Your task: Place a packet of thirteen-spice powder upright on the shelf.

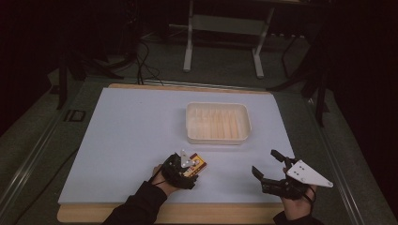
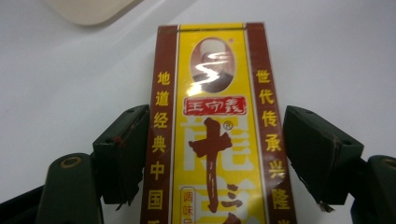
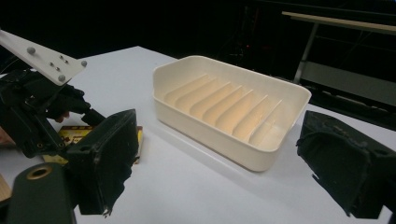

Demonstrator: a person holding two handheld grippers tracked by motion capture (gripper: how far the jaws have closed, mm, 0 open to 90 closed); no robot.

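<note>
My left gripper (image 2: 215, 154) straddles the yellow-and-maroon spice box (image 2: 217, 130), which lies flat on the white table (image 1: 122, 136) near its front edge; the jaws sit against the box's long sides, so the grasp looks made. My right gripper (image 1: 267, 164) hangs open, holding nothing. Lifting the box, presumably toward the ribbed cream tray (image 1: 217, 123), remains.
</note>
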